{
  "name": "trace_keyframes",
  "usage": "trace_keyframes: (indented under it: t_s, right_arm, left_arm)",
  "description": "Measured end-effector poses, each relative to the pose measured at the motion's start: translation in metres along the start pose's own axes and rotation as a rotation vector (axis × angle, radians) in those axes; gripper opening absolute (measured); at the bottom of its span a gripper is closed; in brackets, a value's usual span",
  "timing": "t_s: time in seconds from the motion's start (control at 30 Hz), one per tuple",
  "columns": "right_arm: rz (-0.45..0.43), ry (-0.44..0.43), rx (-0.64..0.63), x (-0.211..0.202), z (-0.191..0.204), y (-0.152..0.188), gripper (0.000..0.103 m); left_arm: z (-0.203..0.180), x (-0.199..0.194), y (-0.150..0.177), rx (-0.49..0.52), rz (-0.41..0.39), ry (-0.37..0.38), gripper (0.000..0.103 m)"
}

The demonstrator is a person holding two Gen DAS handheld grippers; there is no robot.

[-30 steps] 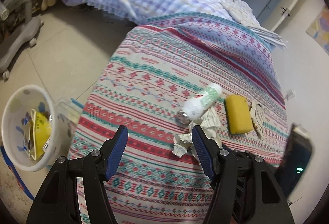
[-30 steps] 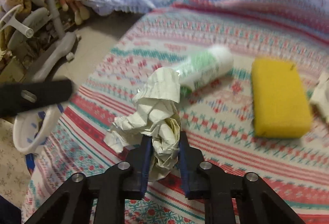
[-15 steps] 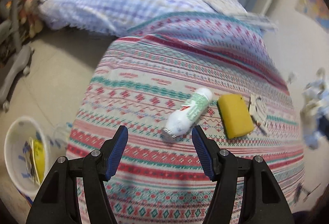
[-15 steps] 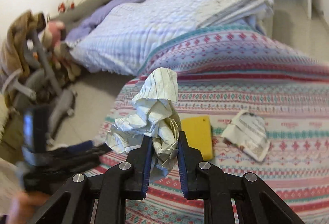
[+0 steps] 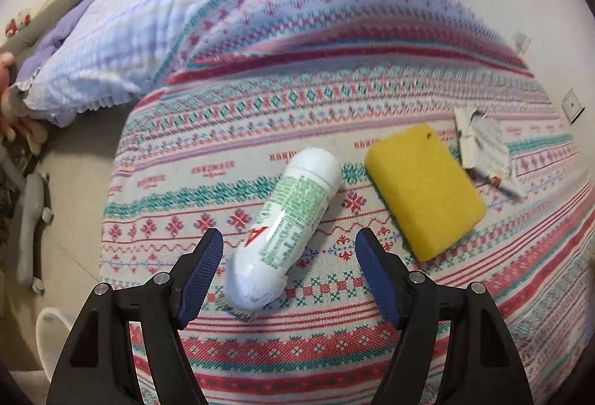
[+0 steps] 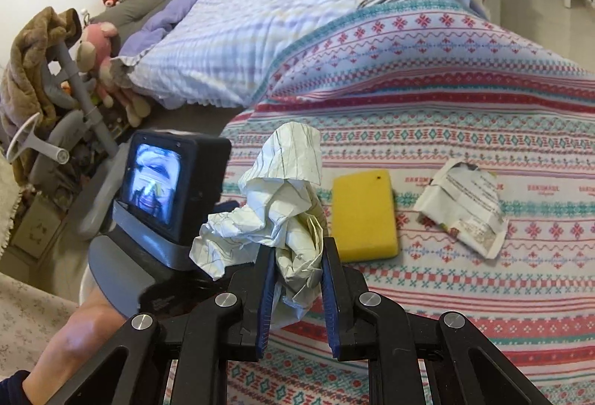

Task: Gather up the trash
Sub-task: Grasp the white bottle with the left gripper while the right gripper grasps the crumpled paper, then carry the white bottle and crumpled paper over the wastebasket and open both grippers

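Between the spread fingers of the left hand-held gripper, bottle lying lengthwise, pointing away; right hand-held gripper clenching crumpled paper.

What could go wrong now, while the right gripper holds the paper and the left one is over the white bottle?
1. The crumpled paper is pinched only at its lower part by the right gripper; most of it sticks out, so it might slip out or tear on the way.
2. The white bottle lies on its side on the soft blanket between the open left gripper fingers; it could roll away during closing.
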State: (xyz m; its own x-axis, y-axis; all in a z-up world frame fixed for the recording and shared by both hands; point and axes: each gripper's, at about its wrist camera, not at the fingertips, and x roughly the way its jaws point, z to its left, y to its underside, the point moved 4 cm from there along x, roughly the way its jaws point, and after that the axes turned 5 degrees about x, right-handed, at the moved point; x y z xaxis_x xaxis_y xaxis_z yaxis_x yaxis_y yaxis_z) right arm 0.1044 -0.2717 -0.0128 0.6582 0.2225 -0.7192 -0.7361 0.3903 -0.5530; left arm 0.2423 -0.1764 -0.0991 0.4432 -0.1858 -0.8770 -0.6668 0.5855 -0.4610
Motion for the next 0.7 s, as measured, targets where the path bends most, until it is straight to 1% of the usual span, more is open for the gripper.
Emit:
trace_keyframes:
  t_s: [0.03,0.07,0.1,0.13,0.17,0.37,0.53,0.7]
  right_arm:
    - [0.003,0.002,0.008,0.001,-0.003,0.0,0.02]
    - [0.005,0.005,0.012,0.002,-0.005,0.0,0.02]
    - [0.006,0.012,0.015,0.003,-0.007,0.0,0.02]
    - [0.007,0.019,0.017,0.003,-0.009,0.0,0.02]
    - [0.008,0.022,0.021,0.004,-0.011,0.0,0.02]
    - [0.002,0.019,0.027,0.0,-0.011,0.001,0.02]
    - [-0.009,0.028,0.017,-0.005,-0.008,0.003,0.02]
    - [-0.022,0.042,0.019,-0.01,-0.01,0.001,0.02]
  left_arm:
    - [0.0,0.004,0.0,-0.005,0.008,0.0,0.076]
    - [0.001,0.007,0.001,-0.009,0.017,-0.004,0.07]
    - [0.003,0.01,0.001,-0.017,0.029,-0.025,0.058]
    - [0.005,0.013,0.002,-0.021,0.049,-0.036,0.042]
    - [0.008,0.015,0.004,-0.036,0.073,-0.033,0.04]
    - [0.026,0.004,0.009,-0.15,0.067,0.023,0.039]
    - [0.033,-0.017,0.011,-0.234,0.036,0.084,0.039]
    - [0.038,-0.039,0.024,-0.318,0.013,0.139,0.039]
